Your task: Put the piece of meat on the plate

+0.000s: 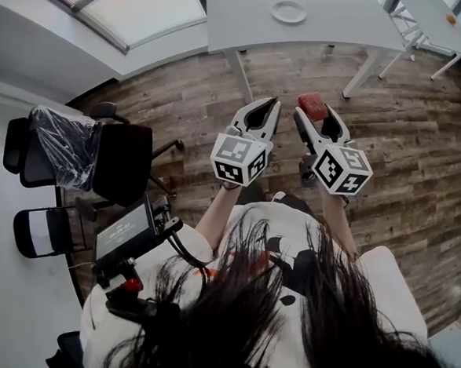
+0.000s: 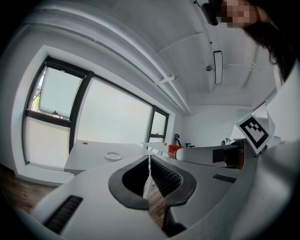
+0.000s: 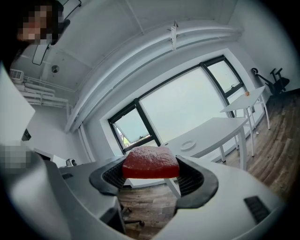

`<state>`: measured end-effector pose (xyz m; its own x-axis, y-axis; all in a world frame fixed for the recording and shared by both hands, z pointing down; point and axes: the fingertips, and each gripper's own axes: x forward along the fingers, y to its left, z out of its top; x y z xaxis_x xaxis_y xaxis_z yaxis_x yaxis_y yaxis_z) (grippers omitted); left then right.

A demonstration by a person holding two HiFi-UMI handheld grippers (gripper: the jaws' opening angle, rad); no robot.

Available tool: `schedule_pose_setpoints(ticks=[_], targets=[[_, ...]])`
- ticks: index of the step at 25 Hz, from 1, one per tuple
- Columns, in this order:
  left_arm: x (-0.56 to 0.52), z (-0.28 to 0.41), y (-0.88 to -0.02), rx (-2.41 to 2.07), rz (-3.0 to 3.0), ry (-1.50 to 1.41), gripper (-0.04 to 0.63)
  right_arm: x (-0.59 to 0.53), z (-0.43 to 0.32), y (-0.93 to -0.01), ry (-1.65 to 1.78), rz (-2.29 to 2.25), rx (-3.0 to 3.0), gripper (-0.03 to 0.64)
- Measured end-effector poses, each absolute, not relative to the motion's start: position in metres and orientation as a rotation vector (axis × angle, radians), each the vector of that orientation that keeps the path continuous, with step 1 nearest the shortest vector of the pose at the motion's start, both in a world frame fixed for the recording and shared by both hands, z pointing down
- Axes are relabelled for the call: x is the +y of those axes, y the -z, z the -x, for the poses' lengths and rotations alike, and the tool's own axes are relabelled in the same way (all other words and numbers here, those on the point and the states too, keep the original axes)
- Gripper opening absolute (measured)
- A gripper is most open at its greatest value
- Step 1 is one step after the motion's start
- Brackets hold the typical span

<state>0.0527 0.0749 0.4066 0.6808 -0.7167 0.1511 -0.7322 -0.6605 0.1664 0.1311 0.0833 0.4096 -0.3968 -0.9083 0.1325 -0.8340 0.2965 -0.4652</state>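
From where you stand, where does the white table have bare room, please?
The white rectangular table is bare on both sides of the small round white plate and along its near edge; only the plate occupies it.

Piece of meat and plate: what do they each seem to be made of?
Piece of meat: matte red block with a pebbled top and straight edges, likely a foam or plastic replica, clamped in the right gripper. Plate: plain white, smooth; ceramic or plastic, too distant to tell.
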Motion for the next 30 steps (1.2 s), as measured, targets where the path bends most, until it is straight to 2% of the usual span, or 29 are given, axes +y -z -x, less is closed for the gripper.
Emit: schedule_pose_setpoints(ticks=[12, 30], targets=[[0.078, -0.055, -0.408, -1.158, -2.713, -0.131, 0.006, 0.082, -0.128, -0.417, 0.740, 1.612, 2.388, 0.310], [-0.138, -0.003, -0.408, -0.958, -2.766, -0.145, 0.006, -0.115, -0.084, -0.424, 0.826, 1.762, 2.230, 0.310]])
